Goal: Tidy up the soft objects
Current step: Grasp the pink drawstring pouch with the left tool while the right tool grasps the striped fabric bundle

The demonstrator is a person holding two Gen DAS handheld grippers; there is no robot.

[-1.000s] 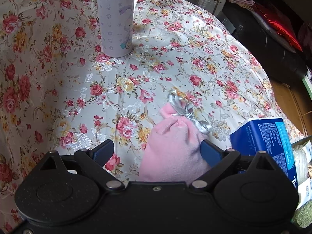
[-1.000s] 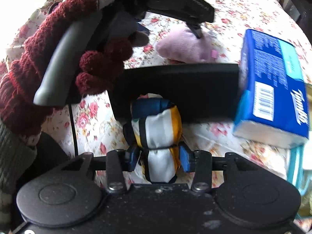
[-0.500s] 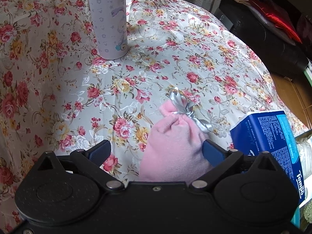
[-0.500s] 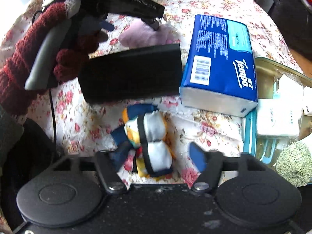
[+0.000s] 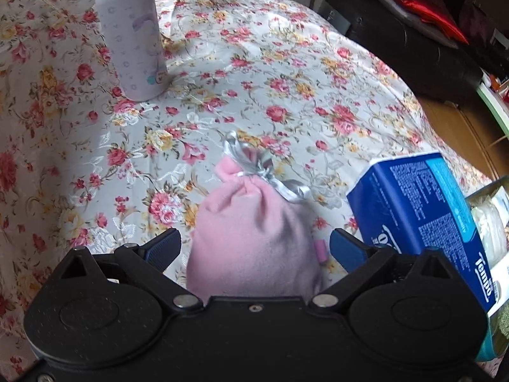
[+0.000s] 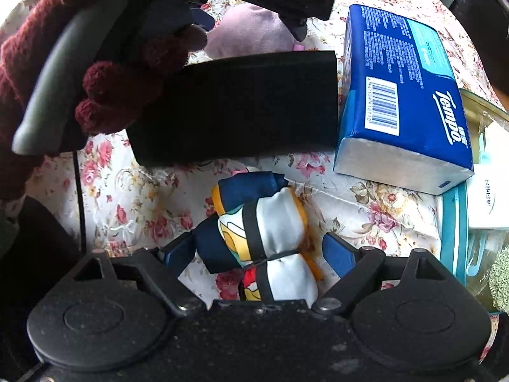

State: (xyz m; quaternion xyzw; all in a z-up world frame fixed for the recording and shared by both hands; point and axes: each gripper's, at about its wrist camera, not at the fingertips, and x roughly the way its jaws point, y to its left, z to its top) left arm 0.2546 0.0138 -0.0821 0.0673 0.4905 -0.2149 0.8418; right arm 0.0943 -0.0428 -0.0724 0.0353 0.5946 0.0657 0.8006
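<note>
The right gripper (image 6: 259, 251) points steeply down and its blue fingers (image 6: 338, 253) are spreading apart, with a bundled patterned cloth (image 6: 264, 232) lying between them on the flowered tablecloth (image 6: 133, 197). The right finger stands clear of the bundle; the left one sits just beside its dark blue end, and whether it touches cannot be told. The bundle is white, navy and yellow, cinched by a black band. Just beyond it lies a flat black case (image 6: 235, 108), and to that case's right a blue tissue pack (image 6: 404, 89) rests touching or nearly touching it. At the right edge sits a teal-rimmed container (image 6: 453, 232) with white packets inside and a green knitted thing (image 6: 501, 277) beside it.

The left gripper (image 5: 254, 246) hangs with its fingers (image 5: 163, 245) wide open, a pink drawstring pouch (image 5: 254, 232) between them, neither pad pressing on it. The pouch lies on the table, its neck tied with a silver ribbon (image 5: 254, 162) and pointing away from the gripper. The tissue pack stands near on its right, and a lavender bottle (image 5: 133, 38) stands upright well apart at the far left. In the right wrist view a hand in a dark red knit glove (image 6: 105, 73) holds the left gripper's handle above the black case.
</note>
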